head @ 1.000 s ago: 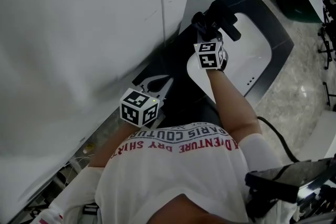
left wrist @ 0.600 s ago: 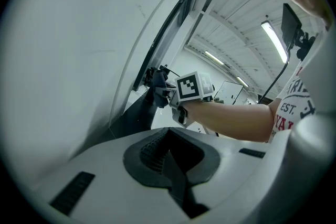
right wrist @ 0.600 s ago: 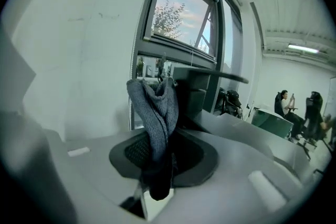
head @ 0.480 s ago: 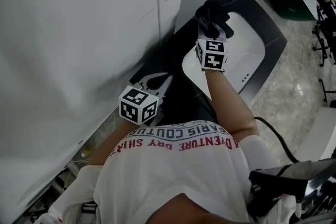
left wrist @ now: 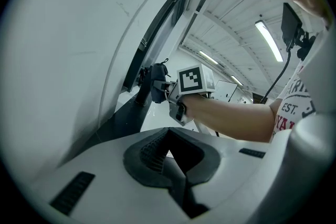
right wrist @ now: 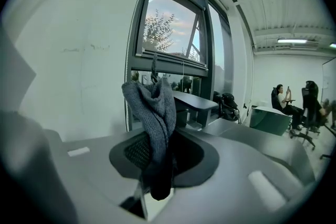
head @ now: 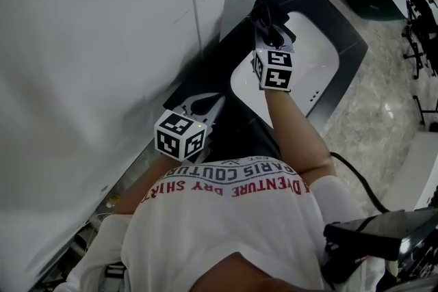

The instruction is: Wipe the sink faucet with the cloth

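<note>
A dark grey knitted cloth [right wrist: 153, 113] is bunched upright between the jaws of my right gripper [right wrist: 157, 157], which is shut on it. In the head view that gripper [head: 269, 29] reaches over the back rim of the white sink [head: 316, 72], and the cloth [head: 267, 12] covers the spot where the faucet stands. From the left gripper view the dark faucet [left wrist: 142, 93] rises beside the wall with the cloth [left wrist: 158, 83] pressed against it. My left gripper [left wrist: 170, 148] is shut on nothing and hangs back over the dark counter [head: 212, 65].
A white wall [head: 89, 44] runs close along the left of the counter. Behind the sink is a window [right wrist: 170, 29]. Pale stone floor [head: 369, 99] lies to the right. People sit on chairs [right wrist: 294, 102] far off.
My right gripper has carried the cloth further toward the wall at the sink's back rim. The left gripper has stayed in place.
</note>
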`<state>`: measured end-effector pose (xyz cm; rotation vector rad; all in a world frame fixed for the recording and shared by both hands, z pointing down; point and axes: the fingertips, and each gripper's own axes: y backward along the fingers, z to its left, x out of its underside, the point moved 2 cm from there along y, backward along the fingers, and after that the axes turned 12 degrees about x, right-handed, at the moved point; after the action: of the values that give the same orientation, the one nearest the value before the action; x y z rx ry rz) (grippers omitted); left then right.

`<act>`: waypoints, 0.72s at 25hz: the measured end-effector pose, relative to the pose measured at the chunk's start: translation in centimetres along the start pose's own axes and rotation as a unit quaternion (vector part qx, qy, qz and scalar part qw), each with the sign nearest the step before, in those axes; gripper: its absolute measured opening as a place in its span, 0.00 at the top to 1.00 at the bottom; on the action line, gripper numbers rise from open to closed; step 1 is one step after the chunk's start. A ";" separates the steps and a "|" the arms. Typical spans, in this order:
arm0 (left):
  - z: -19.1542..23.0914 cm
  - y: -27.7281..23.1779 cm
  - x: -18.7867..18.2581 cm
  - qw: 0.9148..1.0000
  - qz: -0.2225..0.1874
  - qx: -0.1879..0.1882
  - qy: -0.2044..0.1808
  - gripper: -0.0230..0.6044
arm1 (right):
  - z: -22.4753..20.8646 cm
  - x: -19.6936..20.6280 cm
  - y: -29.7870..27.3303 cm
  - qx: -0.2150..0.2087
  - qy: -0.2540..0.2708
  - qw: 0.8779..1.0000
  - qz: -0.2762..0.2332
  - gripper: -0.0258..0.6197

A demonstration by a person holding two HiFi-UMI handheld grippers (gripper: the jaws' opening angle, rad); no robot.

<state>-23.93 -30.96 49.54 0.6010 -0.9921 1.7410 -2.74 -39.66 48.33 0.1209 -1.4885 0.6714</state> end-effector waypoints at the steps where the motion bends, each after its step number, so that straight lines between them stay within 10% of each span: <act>1: 0.0 -0.1 0.1 1.000 0.001 0.001 0.001 0.96 | -0.3 0.3 0.4 0.003 0.001 1.000 0.001 0.84; 18: -3.8 -3.9 0.2 0.999 -0.010 0.042 -0.004 0.96 | -6.3 3.3 7.1 -0.009 0.029 1.000 0.000 0.84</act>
<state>-20.18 -27.08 48.98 0.6693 -0.9180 1.7709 -0.85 -29.76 48.39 0.0869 -1.4387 0.6552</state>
